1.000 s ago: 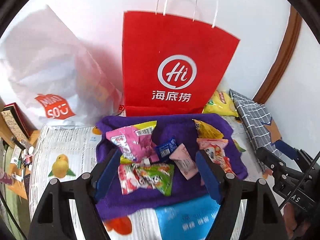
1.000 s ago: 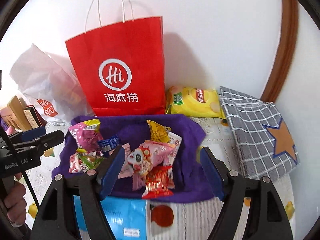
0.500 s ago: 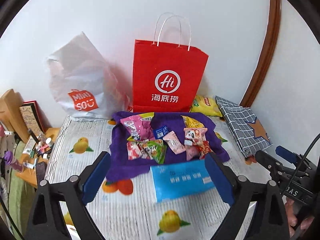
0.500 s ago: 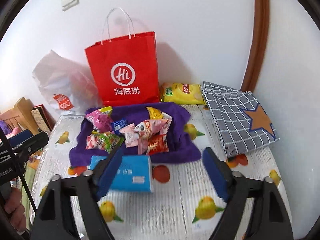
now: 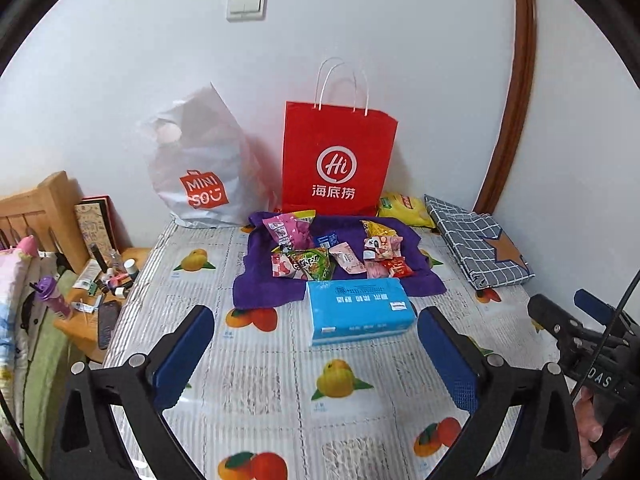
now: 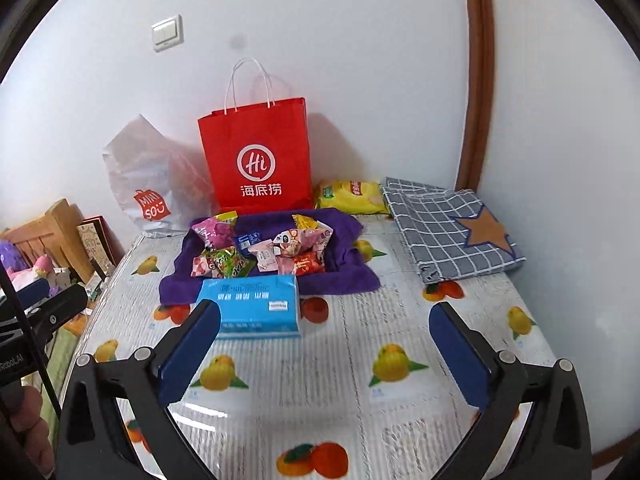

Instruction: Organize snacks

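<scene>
Several small snack packets point(image 5: 320, 254) lie in a pile on a purple cloth point(image 5: 260, 284) at the back of the table; they also show in the right wrist view point(image 6: 260, 254) on the cloth point(image 6: 348, 276). A red paper bag point(image 5: 338, 166) point(image 6: 258, 162) stands upright behind them against the wall. A yellow chip bag point(image 5: 404, 210) point(image 6: 350, 196) lies to its right. My left gripper point(image 5: 316, 344) is open and empty, well in front of the cloth. My right gripper point(image 6: 324, 340) is open and empty, also back from the pile.
A blue tissue pack point(image 5: 358, 310) point(image 6: 254, 304) lies in front of the cloth. A white Miniso plastic bag point(image 5: 196, 172) leans at the back left. A folded grey checked cloth point(image 5: 478, 246) point(image 6: 448, 224) lies at the right. A cluttered wooden shelf point(image 5: 96, 292) sits left of the fruit-patterned table point(image 5: 256, 380).
Both grippers have pulled back and up from the snack pile, so the whole table now shows. Both stay open and empty. The snacks have not moved.
</scene>
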The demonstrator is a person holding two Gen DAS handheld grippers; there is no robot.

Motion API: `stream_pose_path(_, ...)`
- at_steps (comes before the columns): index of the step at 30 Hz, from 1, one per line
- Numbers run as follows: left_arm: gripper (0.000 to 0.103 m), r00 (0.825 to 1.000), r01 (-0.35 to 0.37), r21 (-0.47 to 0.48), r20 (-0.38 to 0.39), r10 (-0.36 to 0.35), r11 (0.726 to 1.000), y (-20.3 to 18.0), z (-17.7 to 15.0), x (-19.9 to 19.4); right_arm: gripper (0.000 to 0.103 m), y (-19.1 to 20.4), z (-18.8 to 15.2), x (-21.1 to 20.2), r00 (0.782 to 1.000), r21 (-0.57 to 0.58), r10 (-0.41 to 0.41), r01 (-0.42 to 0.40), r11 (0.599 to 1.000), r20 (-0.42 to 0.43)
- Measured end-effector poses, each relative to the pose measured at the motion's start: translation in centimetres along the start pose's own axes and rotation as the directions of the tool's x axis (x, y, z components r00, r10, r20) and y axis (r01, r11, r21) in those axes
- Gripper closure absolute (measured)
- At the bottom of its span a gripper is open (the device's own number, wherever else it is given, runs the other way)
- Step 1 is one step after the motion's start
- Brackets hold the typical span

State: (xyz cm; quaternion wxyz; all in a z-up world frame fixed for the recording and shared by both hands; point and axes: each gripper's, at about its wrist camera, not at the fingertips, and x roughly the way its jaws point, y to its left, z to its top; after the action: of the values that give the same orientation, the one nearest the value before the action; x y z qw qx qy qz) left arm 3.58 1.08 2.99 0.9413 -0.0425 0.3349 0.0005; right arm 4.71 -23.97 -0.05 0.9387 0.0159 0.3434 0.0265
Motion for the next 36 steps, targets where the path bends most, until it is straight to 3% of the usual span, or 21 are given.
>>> stream_pose_path(11, 0.0, 0.999, 0.018, 0.03, 0.048, -0.019, 0.999, -2.2, -1.6, -3.6, 0.0, -1.7, -2.0, -5.1, 0.998, 0.021, -0.017, 0.016, 1.0, 0.052)
stream_pose_path(36, 0.0, 0.999, 0.025, 0.053, 0.044, -0.027, 0.998, -3.8, -1.8, -3.5, 0.0, -2.4, -2.7, -5.9, 0.998, 0.022, -0.041, 0.04, 0.999, 0.057)
